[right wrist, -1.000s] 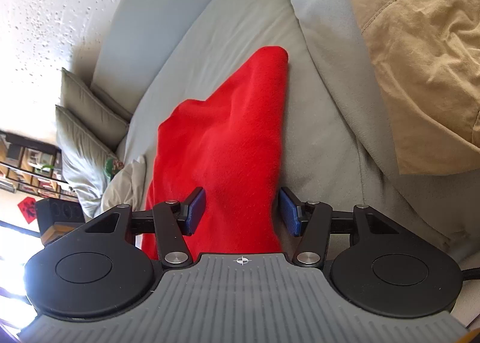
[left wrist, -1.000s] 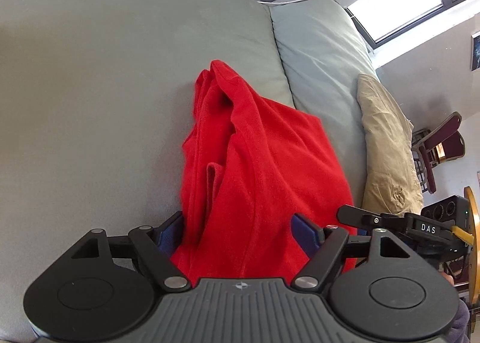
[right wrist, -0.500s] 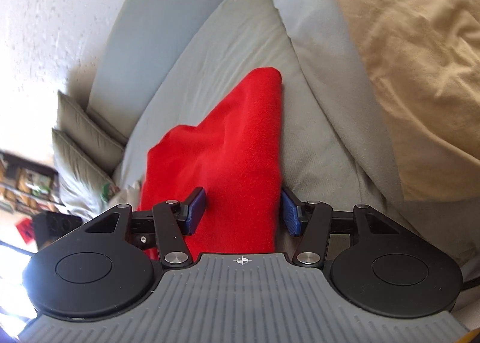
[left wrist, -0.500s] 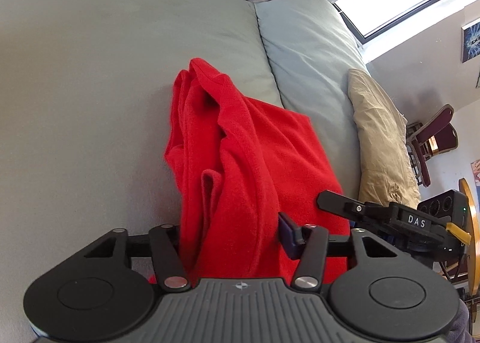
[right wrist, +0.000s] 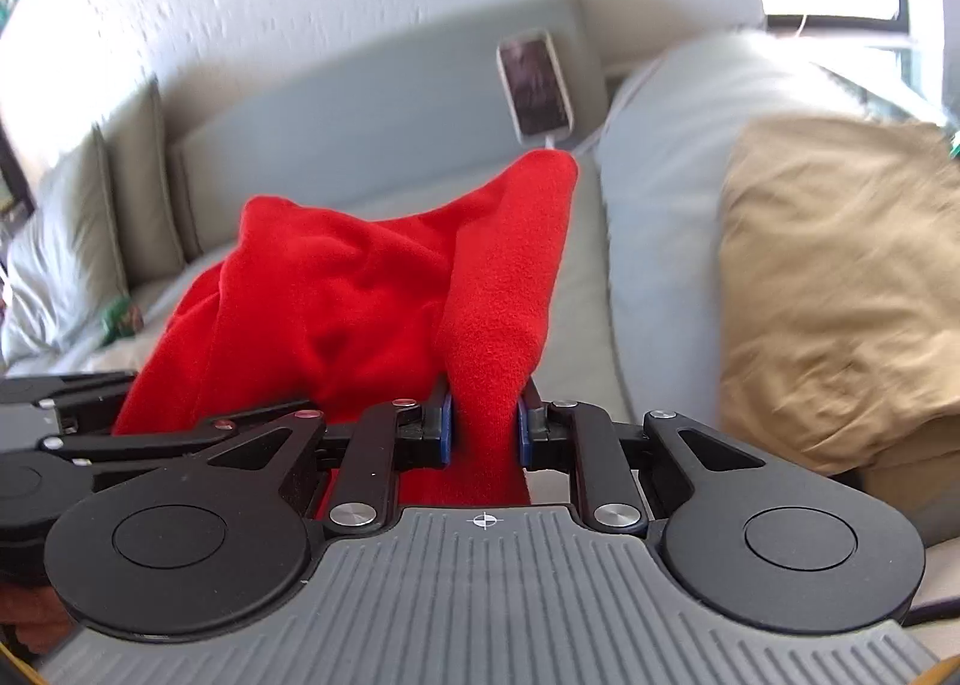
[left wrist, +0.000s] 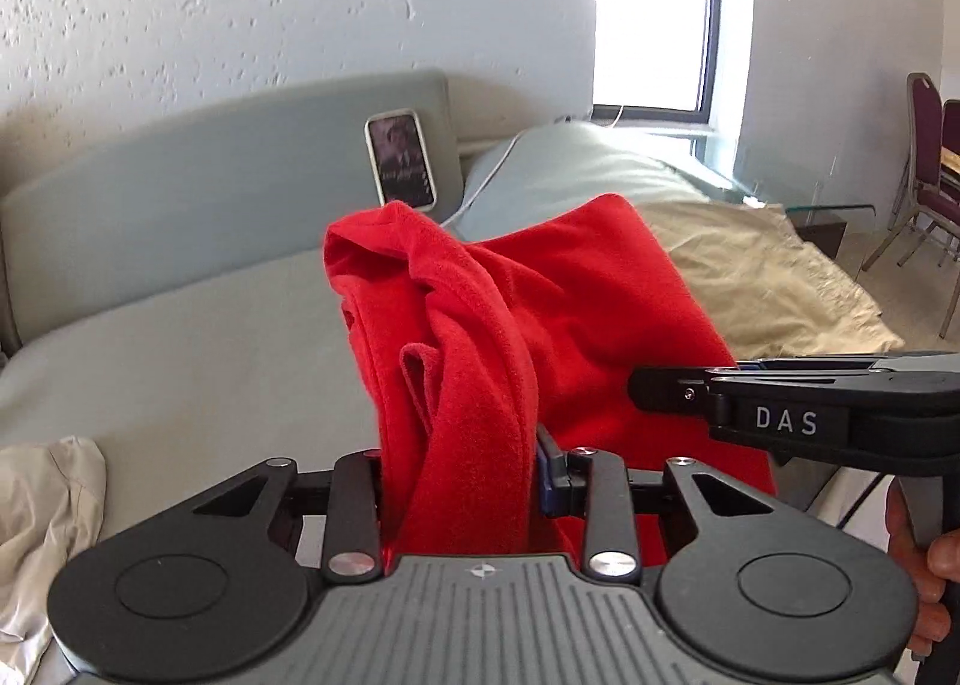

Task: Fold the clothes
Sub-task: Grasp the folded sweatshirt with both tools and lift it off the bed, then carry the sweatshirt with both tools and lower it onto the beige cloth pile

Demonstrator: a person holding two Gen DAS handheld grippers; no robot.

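Now the red fleece garment [left wrist: 540,325] hangs lifted off the grey sofa [left wrist: 180,337], bunched and draped between the two tongs, where a second ago it lay flat on the seat cushion with both sets of jaws standing wide around its near edge. Left gripper [left wrist: 459,475]: jaws narrowing, a thick rolled fold of the fleece between the pads, cloth filling the gap. Right gripper [right wrist: 485,424]: jaws likewise closing, blue pads pressed on a narrower tongue of the same garment. Both views have swung up from the cushion to the sofa back and the wall, so both hands have risen with the cloth. Judgement: the pick-up is made and the fold itself not yet begun; the garment is crumpled on its left side and will likely need a shake or a spread before it can be laid flat. Outward from the garment: a phone [left wrist: 401,157] on a white cable leans on the sofa back behind it; a tan cloth [left wrist: 762,277] lies on the cushion to its right; a pale garment [left wrist: 42,511] sits crumpled at its near left; a hand [left wrist: 918,559] grips the right tool's handle.
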